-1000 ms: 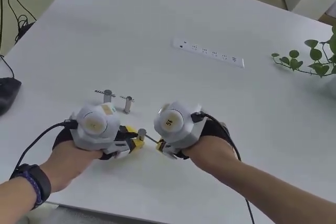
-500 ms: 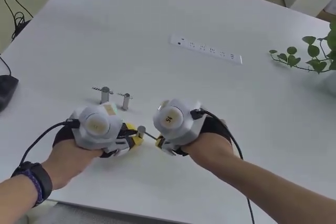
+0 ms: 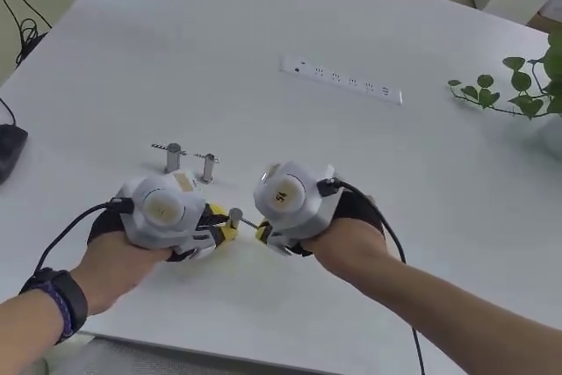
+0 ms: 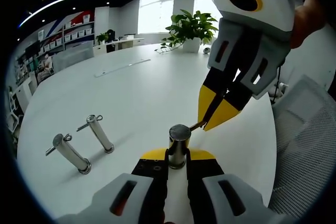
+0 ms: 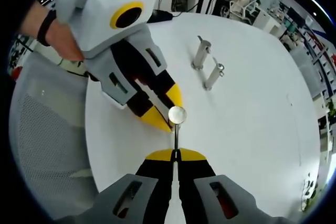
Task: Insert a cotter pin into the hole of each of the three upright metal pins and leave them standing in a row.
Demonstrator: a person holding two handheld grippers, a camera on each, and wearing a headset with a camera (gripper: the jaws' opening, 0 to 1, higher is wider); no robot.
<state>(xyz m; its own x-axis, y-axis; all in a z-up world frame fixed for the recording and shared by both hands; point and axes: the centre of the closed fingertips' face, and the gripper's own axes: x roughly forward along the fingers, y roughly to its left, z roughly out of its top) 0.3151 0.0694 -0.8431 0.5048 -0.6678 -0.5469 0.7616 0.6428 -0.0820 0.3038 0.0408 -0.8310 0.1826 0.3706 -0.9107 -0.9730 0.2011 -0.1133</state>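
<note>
Two upright metal pins (image 3: 172,156) (image 3: 207,167) stand side by side on the white table, each with a cotter pin through its top. They also appear in the left gripper view (image 4: 71,153) (image 4: 99,132) and the right gripper view (image 5: 201,53) (image 5: 213,77). My left gripper (image 4: 177,156) is shut on a third metal pin (image 4: 178,144), holding it upright. My right gripper (image 5: 176,153) is shut on a thin cotter pin (image 5: 176,136) whose tip meets the top of that third pin (image 5: 177,114). In the head view the two grippers (image 3: 222,223) (image 3: 262,234) face each other with the third pin (image 3: 234,216) between them.
A white power strip (image 3: 342,82) lies farther back on the table. A green plant (image 3: 518,85) trails at the right edge. Dark cables and a black object (image 3: 10,142) sit at the left edge. The table's near edge runs just under my hands.
The head camera has shifted slightly. The right gripper has edged the cotter pin closer to the held metal pin; the left gripper holds still.
</note>
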